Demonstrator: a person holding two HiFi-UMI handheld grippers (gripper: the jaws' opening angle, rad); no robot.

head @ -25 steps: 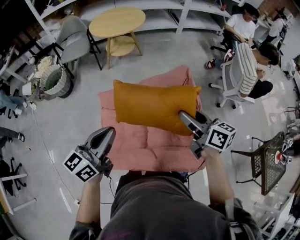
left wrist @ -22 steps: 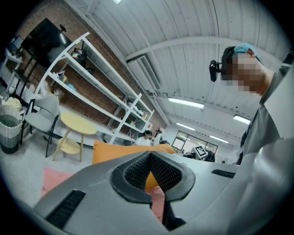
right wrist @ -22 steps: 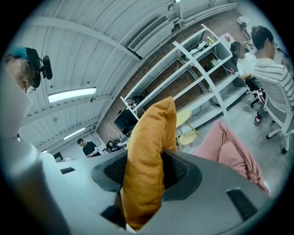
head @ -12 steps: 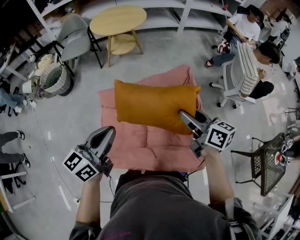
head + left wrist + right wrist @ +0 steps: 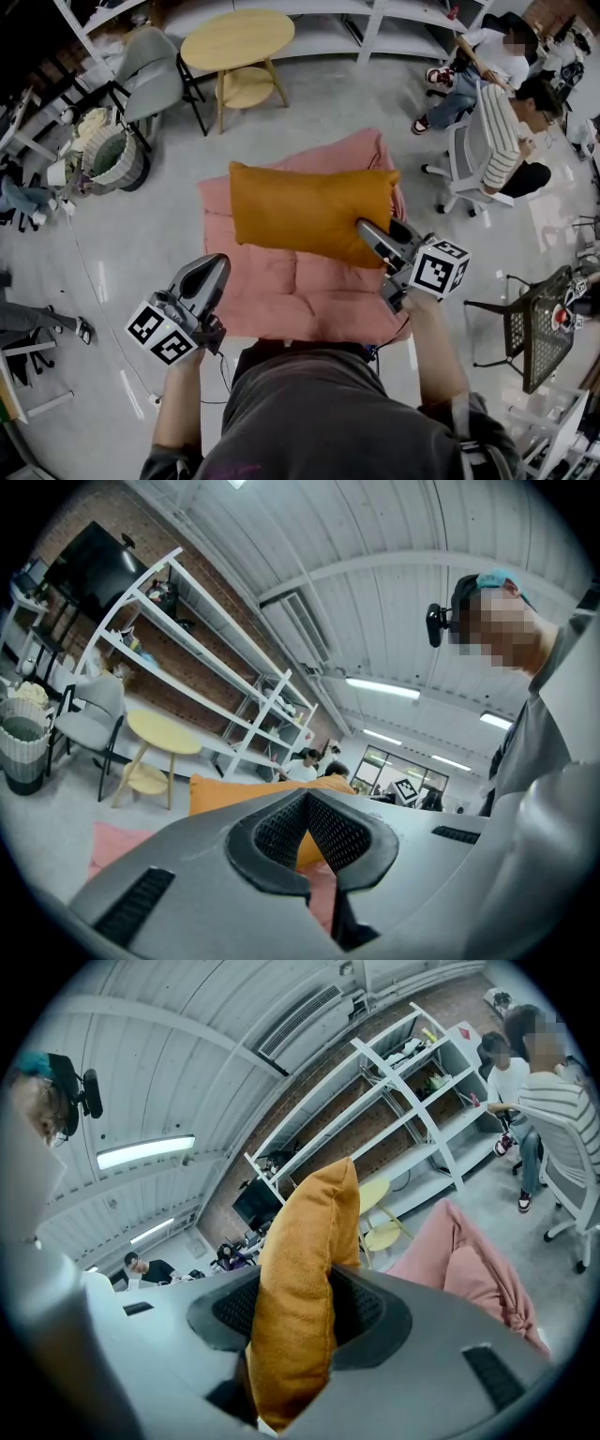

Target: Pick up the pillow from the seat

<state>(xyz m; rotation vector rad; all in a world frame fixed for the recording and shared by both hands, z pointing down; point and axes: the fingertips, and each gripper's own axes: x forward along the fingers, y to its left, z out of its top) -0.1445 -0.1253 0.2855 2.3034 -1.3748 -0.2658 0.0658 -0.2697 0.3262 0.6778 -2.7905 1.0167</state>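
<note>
Little has changed: the right gripper [image 5: 372,236] fingers stay clamped on the pillow's [image 5: 300,211] corner over the seat [image 5: 309,295]. The left gripper [image 5: 214,270] is clenched and empty. The lift looks done.

**Open-plan office or lab workspace.** Grey polished concrete floor [image 5: 150,234] surrounds the pink cushioned floor seat [image 5: 281,305]. Beyond the seat stand a round pale wooden side table [image 5: 234,42] and white open metal shelving [image 5: 412,17] against a brown brick wall [image 5: 178,700]. To its right, seated people [image 5: 506,117] occupy white swivel office chairs [image 5: 459,150]. Strip lights [image 5: 382,688] line the white ribbed ceiling [image 5: 394,602].
</note>
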